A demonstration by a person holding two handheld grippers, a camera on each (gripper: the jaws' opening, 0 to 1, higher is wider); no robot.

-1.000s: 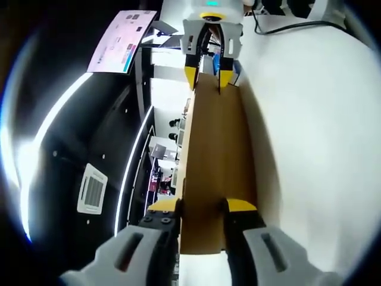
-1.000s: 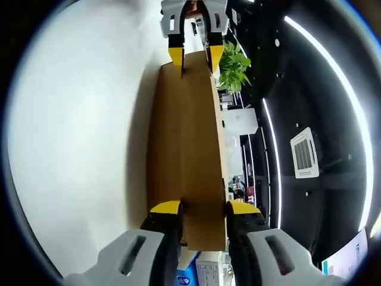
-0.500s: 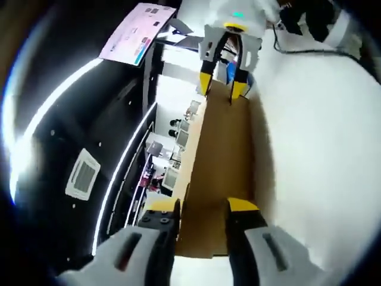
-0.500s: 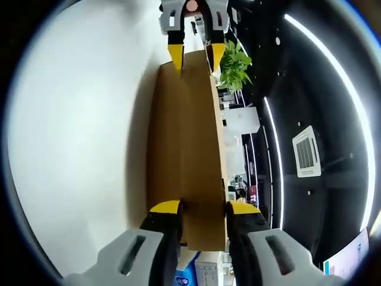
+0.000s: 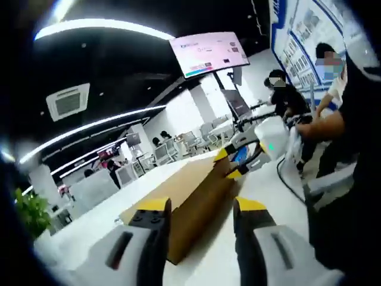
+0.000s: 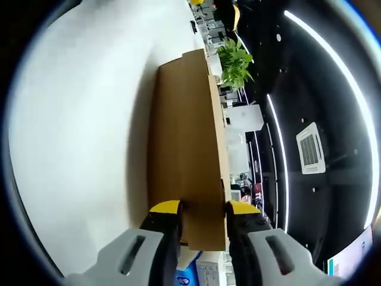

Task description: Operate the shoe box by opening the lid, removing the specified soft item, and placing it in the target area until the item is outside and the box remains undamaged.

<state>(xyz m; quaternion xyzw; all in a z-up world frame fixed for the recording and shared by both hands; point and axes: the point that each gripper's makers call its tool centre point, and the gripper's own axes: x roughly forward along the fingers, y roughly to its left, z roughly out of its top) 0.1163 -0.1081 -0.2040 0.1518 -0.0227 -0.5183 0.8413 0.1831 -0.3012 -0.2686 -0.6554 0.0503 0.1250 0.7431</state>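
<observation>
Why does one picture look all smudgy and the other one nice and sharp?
Left gripper view: motion blur softens the cardboard box, the room behind and the left gripper. Right gripper view: crisp edges on the box, strong fisheye bending, bright glare washing out the white table.

The white tabletop (image 6: 77, 131) lay bare and open along one long side of the brown cardboard shoe box lid (image 6: 187, 149) in the right gripper view. The right tool (image 6: 202, 210) straddled the lid's near end, jaws set close on either side, blocking that end. In the left gripper view the left tool (image 5: 196, 207) stood back from the lid (image 5: 184, 199), jaws parted, with a gap before the near edge. The right tool (image 5: 233, 165) occupied the far end. A black cable (image 5: 289, 182) crossed the tabletop (image 5: 268, 196) beside it, and a person's dark sleeve (image 5: 339, 119) closed off that side.
</observation>
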